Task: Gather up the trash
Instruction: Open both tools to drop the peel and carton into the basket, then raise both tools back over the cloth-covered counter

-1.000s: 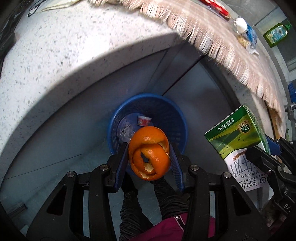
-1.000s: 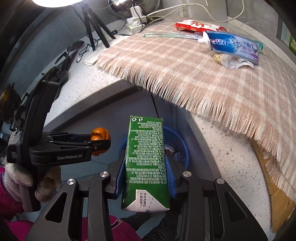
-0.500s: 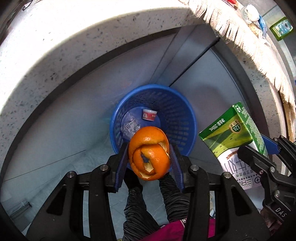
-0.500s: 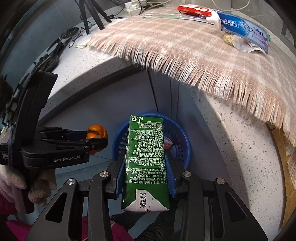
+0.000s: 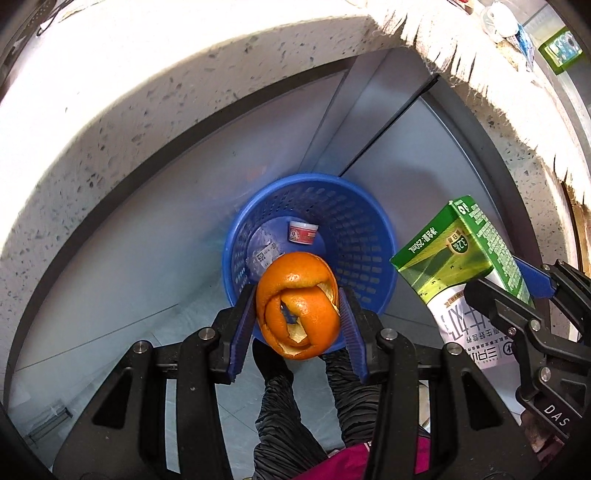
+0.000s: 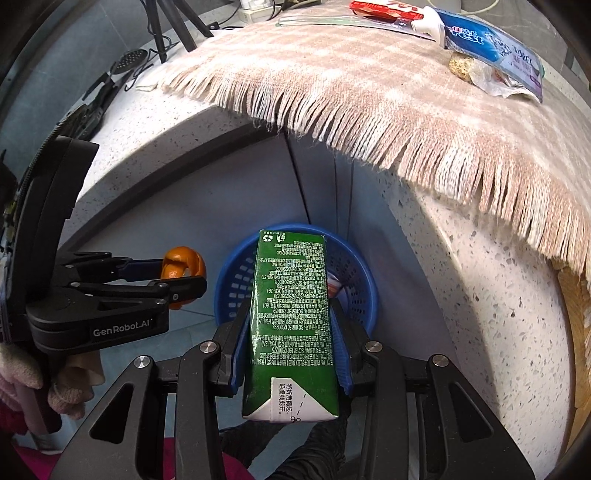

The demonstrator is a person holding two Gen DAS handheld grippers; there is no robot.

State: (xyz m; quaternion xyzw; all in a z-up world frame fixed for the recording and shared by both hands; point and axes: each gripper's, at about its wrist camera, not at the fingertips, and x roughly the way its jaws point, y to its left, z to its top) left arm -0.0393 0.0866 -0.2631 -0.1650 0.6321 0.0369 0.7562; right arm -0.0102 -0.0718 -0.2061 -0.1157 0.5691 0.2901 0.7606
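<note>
The left gripper [image 5: 297, 318] pointed steeply downward with its jaws clenched on a curled orange peel [image 5: 297, 304], the blue pads pressing on both sides of the peel. Directly beyond the jaw tips stood a blue perforated basket [image 5: 364, 236] on the floor, and the peel hung above its near rim. Inside the basket, ahead of the jaws, lay a small red-and-white cup [image 5: 303, 232] and a clear plastic wrapper [image 5: 262, 253]. To the right, the right gripper [image 6: 291, 332] also pointed downward with its jaws clamped on a green milk carton [image 6: 291, 325], held lengthwise between the pads with its far end projecting past the jaw tips over the basket opening. The carton hid most of the basket interior in the right wrist view. Above and beyond both sets of jaws ran the speckled edge of the worktop [image 6: 461, 266], covered by a fringed checked cloth [image 6: 369, 85]. On the cloth, well apart from the jaws, lay a toothpaste tube [image 6: 480, 40], a red packet [image 6: 384, 11] and a crumpled wrapper [image 6: 491, 79].
</note>
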